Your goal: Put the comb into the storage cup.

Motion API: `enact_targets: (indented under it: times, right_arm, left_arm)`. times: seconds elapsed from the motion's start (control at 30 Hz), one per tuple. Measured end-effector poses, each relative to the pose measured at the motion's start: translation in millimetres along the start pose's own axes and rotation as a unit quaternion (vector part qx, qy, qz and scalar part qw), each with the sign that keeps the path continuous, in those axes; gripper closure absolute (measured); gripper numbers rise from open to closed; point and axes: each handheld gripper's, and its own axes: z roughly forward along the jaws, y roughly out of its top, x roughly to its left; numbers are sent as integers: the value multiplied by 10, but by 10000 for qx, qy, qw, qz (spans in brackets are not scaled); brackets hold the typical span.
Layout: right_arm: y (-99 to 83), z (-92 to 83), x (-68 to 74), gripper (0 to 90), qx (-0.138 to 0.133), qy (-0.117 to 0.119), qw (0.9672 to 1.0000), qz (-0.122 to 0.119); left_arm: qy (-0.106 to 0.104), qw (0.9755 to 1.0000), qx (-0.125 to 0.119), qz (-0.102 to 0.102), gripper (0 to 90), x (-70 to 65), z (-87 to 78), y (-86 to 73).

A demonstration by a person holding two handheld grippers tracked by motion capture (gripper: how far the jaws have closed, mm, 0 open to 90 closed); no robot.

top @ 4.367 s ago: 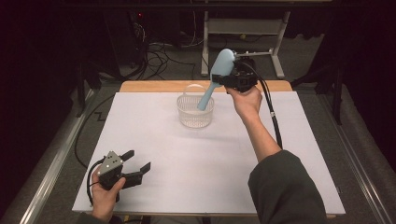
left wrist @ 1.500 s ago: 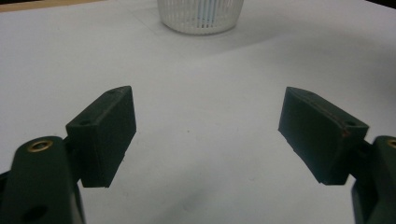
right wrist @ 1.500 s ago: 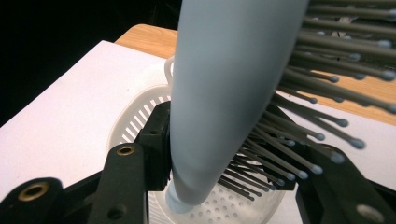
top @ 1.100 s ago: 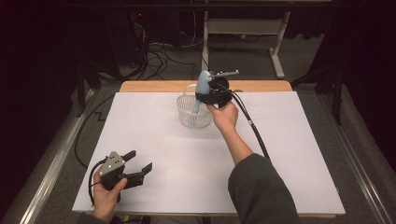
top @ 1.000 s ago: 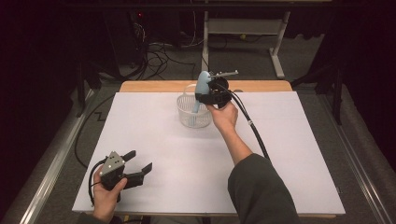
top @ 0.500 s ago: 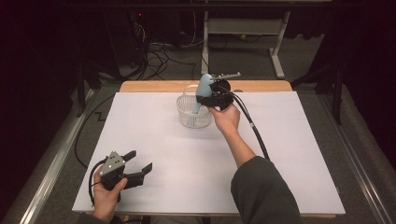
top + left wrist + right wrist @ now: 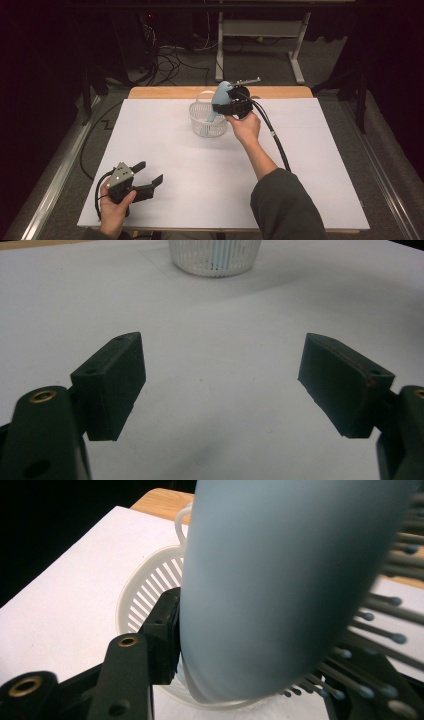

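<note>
Placing step. Right gripper (image 7: 227, 106), upper centre of the high view, holds the blue hairbrush (image 7: 218, 100) handle-down in the white basket (image 7: 205, 127); jaws have just been easing apart, pad apparently touching. Next: release fully, lift clear. Left gripper (image 7: 150, 180), lower left, gapes empty.

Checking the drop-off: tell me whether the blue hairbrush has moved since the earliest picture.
Yes. The blue hairbrush has come down and leftward from above the table's far edge, so its handle now dips into the white basket, between the right gripper's just-opening jaws.
</note>
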Motion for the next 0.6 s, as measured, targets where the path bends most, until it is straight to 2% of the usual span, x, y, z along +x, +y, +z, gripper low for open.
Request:
enact_targets:
  times: [0.23,0.4,0.6]
  right_arm:
    - [-32,-15,-48,490,-24,54,10000,68]
    - [-73,-36,-134,477,-8,118,9996,255]
    - [-82,-31,-156,468,44,81,9996,260]
  left_arm:
    - [-6,10000,5,0,200,-1,2,0]
    - [-8,10000,10,1,200,-4,7,0]
    - [-12,10000,17,0,200,-5,8,-1]
